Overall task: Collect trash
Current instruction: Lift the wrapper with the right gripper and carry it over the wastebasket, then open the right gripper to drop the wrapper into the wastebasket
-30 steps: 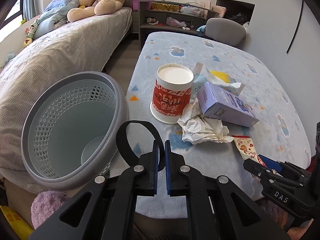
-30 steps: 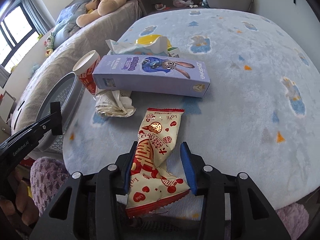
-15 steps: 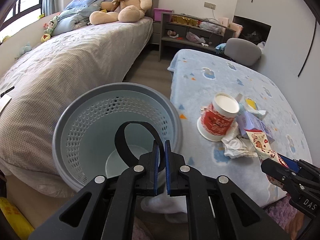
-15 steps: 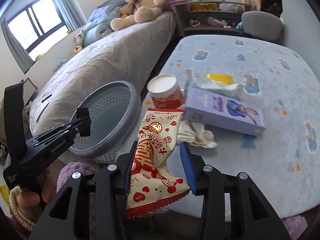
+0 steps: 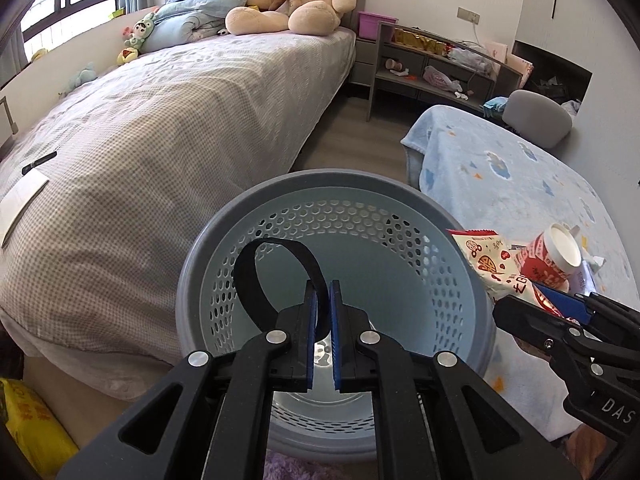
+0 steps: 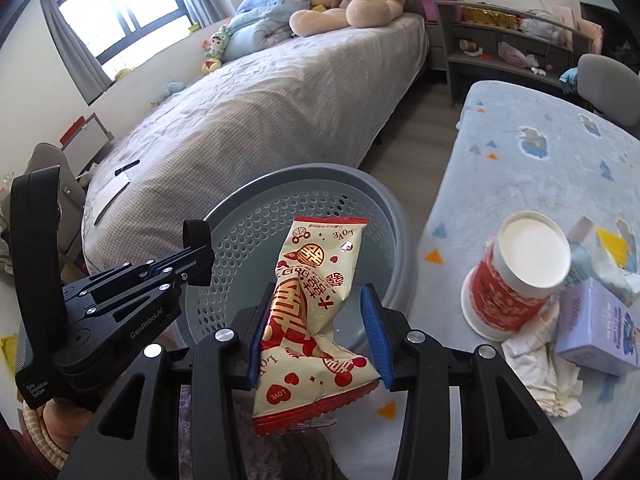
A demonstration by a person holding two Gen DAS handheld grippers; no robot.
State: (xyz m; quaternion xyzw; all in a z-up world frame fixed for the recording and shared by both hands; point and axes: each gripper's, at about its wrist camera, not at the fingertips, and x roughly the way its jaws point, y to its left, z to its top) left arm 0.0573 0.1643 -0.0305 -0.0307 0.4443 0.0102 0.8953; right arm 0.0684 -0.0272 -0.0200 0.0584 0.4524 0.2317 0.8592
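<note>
A cream-and-red snack wrapper (image 6: 316, 264) hangs between the blue pads of my right gripper (image 6: 318, 300), which is shut on it above the near side of the grey perforated trash basket (image 6: 320, 172). The left wrist view shows that wrapper (image 5: 484, 260) and the right gripper (image 5: 560, 312) at the basket's right rim. My left gripper (image 5: 323, 292) is shut on nothing and points down into the basket (image 5: 332, 178). A red paper cup (image 6: 516, 276), crumpled paper (image 6: 548, 360), a purple carton (image 6: 600, 332) and a tissue pack (image 6: 608, 248) lie on the blue-blanketed table (image 6: 520, 152).
A grey bed (image 5: 160, 140) with a teddy bear (image 5: 296, 0) and soft toys runs along the left, close behind the basket. A strip of wood floor (image 5: 352, 136) separates the bed from the table. A grey shelf unit (image 5: 440, 68) and a chair (image 5: 536, 118) stand beyond.
Both grippers have swung left from the table to the basket. The right one lifted the wrapper off the table and carried it over the basket rim. Both jaws kept their widths.
</note>
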